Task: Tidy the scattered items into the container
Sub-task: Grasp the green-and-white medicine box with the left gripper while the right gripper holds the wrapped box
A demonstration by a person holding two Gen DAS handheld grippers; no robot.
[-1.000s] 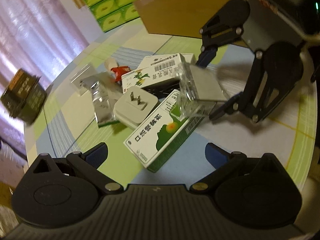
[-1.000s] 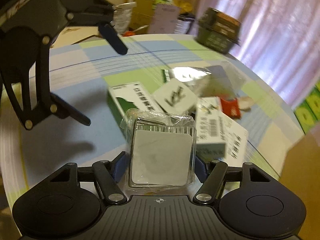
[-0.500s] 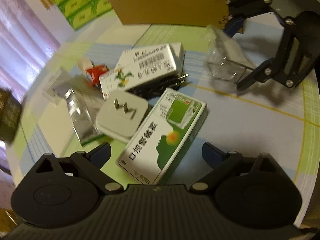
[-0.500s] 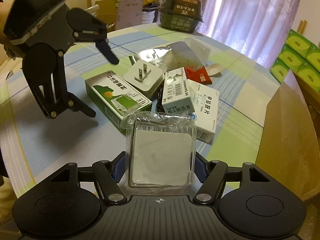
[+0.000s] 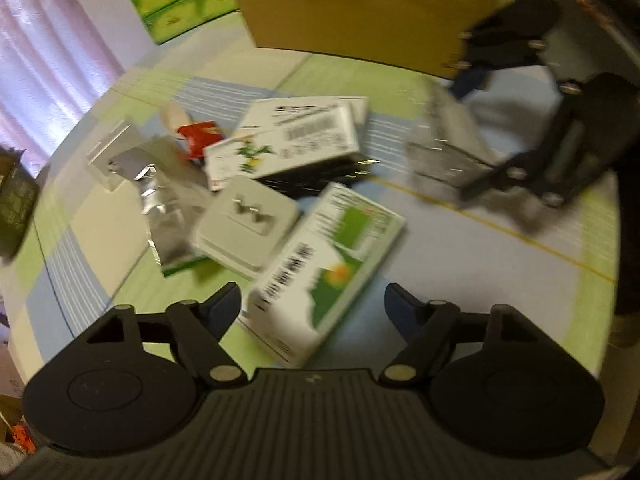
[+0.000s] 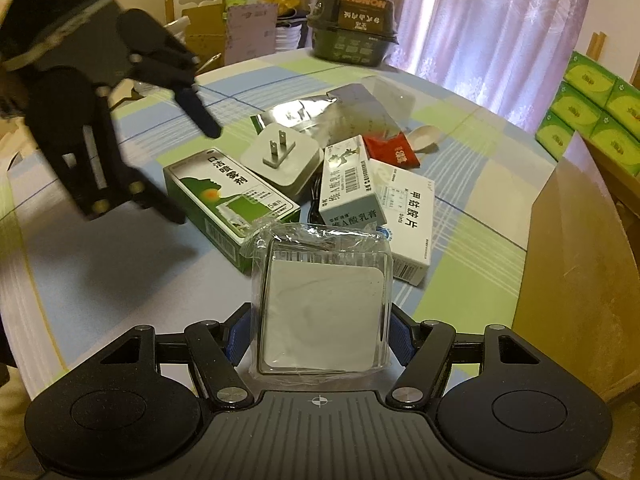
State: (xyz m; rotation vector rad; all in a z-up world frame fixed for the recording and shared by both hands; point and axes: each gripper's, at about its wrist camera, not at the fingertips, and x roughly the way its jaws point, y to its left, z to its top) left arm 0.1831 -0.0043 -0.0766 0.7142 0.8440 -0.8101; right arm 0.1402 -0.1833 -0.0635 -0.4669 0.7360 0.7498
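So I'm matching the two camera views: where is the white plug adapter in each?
Left wrist: the white plug adapter lies left of centre, prongs up, just beyond the open left tongs.
Right wrist: the adapter sits above centre, beyond the wrapped pad.
Shared landmark: the green-and-white medicine box touching the adapter.

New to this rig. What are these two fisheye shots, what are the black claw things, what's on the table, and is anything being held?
No robot: a person holds a two-finger gripper in each hand, with a camera on each looking along its fingers.

Left wrist view: the left gripper is open and empty, just above the green-and-white medicine box. The other claw there is the right gripper.

Right wrist view: the right gripper is shut on a clear plastic-wrapped square case.

On the checked tablecloth lie a white plug adapter, two white medicine boxes, a foil pouch and a red sachet. The cardboard box is probably the container.
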